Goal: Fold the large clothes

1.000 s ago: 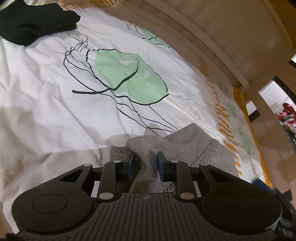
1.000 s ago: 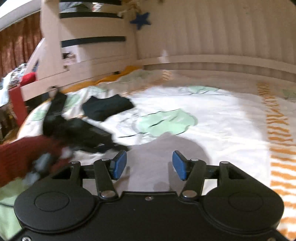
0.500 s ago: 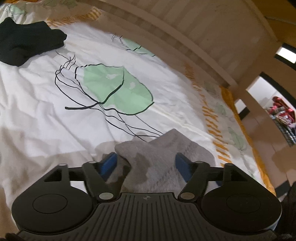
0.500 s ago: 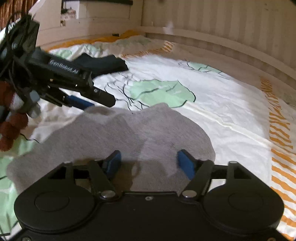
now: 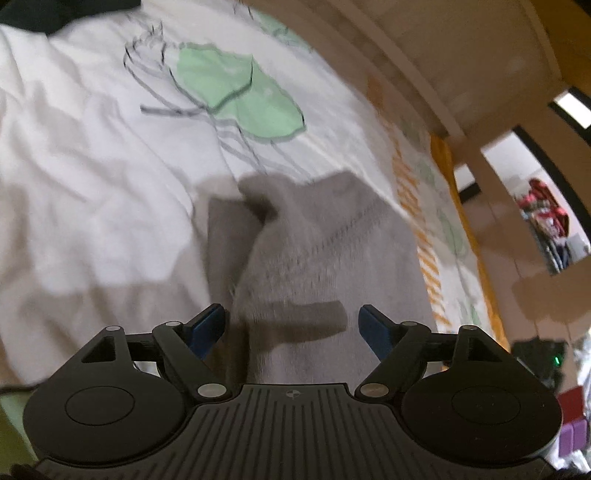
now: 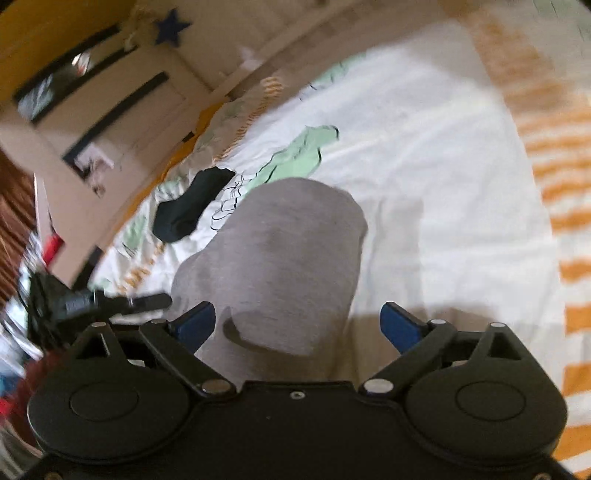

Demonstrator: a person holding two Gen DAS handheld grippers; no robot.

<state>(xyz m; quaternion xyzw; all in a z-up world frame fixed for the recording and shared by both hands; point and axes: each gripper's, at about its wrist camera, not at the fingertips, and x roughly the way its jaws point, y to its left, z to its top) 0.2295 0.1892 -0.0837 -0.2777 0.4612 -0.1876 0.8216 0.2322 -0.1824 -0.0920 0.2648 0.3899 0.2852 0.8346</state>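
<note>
A grey knitted garment [image 5: 314, 251] lies folded on the white bedspread [image 5: 92, 147], with a ribbed edge toward the right. My left gripper [image 5: 291, 326] hovers over its near end, jaws opening, the blue pads clear of the cloth on both sides. In the right wrist view the same grey garment [image 6: 280, 251] lies as a rounded bundle. My right gripper [image 6: 299, 323] is above its near edge, jaws opening wide, and the pads do not press the fabric. The left gripper [image 6: 110, 301] shows at the left edge there.
A dark folded garment [image 6: 188, 206] rests further up the bed, seen too at the top left [image 5: 40, 14]. A wooden bed rail [image 5: 424, 55] runs along the far side. Orange stripes [image 6: 565, 177] mark the bedspread's border. Cluttered items [image 5: 546, 221] stand beyond the bed.
The left gripper let go of the grey garment and its jaws spread. The right gripper rolled, dropped toward the garment and opened wider. The garment now lies flat on the bed.
</note>
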